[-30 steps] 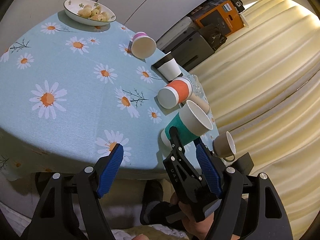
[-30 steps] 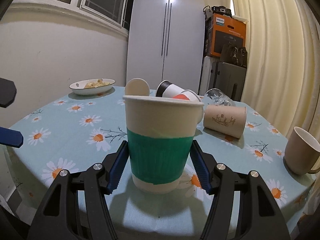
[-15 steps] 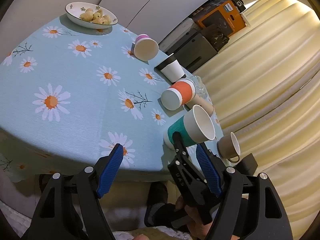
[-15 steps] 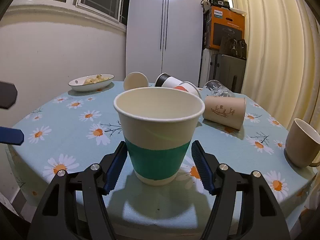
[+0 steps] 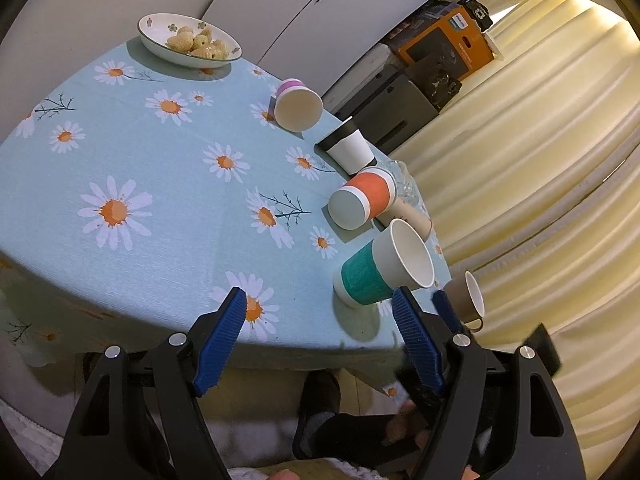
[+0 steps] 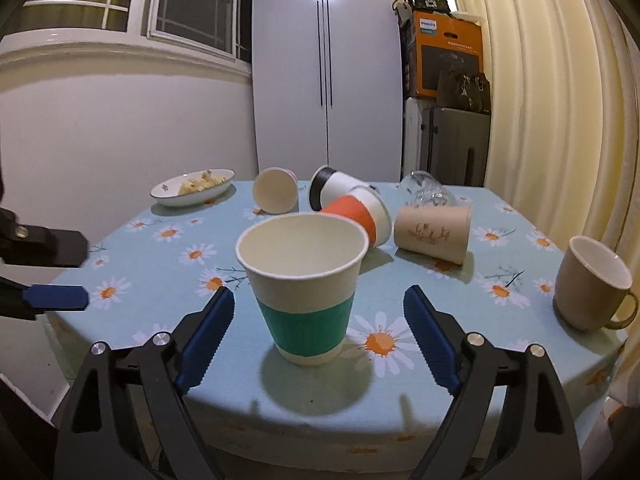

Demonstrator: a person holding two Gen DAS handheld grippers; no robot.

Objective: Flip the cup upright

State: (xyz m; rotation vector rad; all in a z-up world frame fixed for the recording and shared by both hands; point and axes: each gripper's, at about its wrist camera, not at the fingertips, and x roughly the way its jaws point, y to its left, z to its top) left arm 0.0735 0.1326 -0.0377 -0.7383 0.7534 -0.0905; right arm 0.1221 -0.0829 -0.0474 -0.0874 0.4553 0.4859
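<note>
A paper cup with a green band [image 6: 304, 288] stands upright near the table's front edge; it also shows in the left wrist view [image 5: 380, 268]. My right gripper [image 6: 320, 336] is open and empty, its blue pads apart on either side of the cup and pulled back from it. My left gripper [image 5: 320, 336] is open and empty, held off the table's front edge. Its finger shows at the left of the right wrist view [image 6: 56, 298]. An orange-banded cup [image 6: 360, 216], a tan cup [image 6: 434, 232], a black-and-white cup [image 6: 332, 188] and a pink-based cup [image 6: 276, 190] lie on their sides.
A beige mug [image 6: 592, 284] stands upright at the right edge of the table. A bowl of food [image 6: 192, 188] sits at the back left. A toppled glass [image 6: 424, 194] lies at the back. The daisy tablecloth [image 6: 160, 264] covers the table. Curtains hang on the right.
My right gripper has opened, let go of the green-banded cup and drawn back. The cup now stands upright on the table. My left gripper has shifted slightly.
</note>
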